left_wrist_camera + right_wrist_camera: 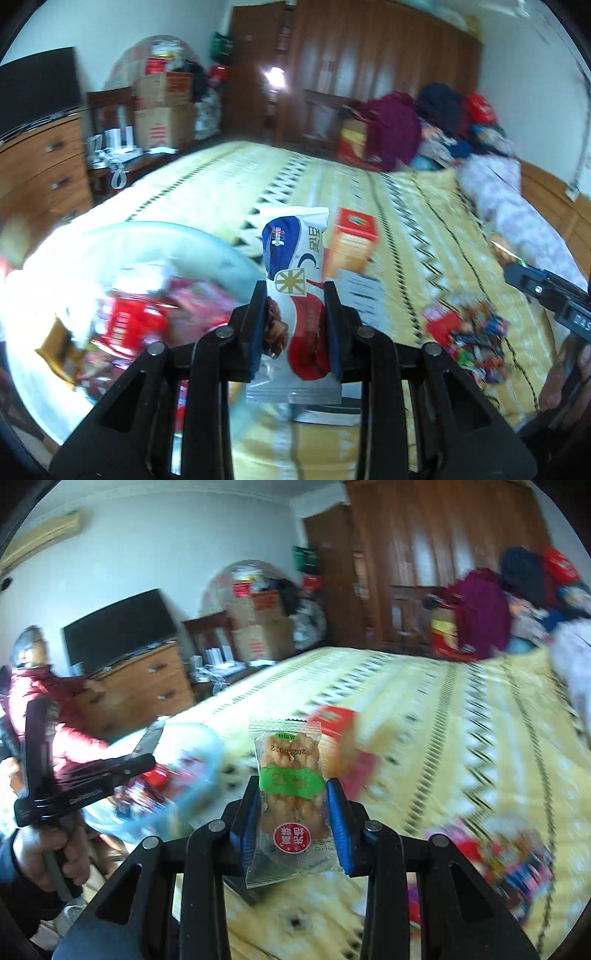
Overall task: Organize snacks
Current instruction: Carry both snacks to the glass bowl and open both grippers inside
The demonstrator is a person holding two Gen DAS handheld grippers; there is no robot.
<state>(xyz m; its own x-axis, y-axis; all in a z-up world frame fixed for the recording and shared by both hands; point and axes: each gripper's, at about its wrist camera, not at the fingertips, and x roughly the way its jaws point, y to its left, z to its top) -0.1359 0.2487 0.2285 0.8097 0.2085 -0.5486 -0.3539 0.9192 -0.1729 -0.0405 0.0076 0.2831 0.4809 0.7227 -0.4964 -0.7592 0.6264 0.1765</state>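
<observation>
My left gripper [294,291] is shut on a white, blue and red snack packet [295,280], held upright above the bed. A clear plastic tub [184,236] with several snacks in it sits just to its lower left. My right gripper [293,786] is shut on a clear packet of fried dough twists [290,794] with a green label, also held upright. The tub [207,746] is to its left, and the left gripper [146,766] hovers over the tub. A pile of loose snacks [469,332] lies on the bedspread to the right; it also shows in the right wrist view [506,860].
An orange and red box [351,243] stands on the yellow patterned bedspread [406,192] behind the packet. Clothes and bags [424,118] are heaped at the head of the bed. A wooden dresser [140,686] and a person in red [37,701] are at the left.
</observation>
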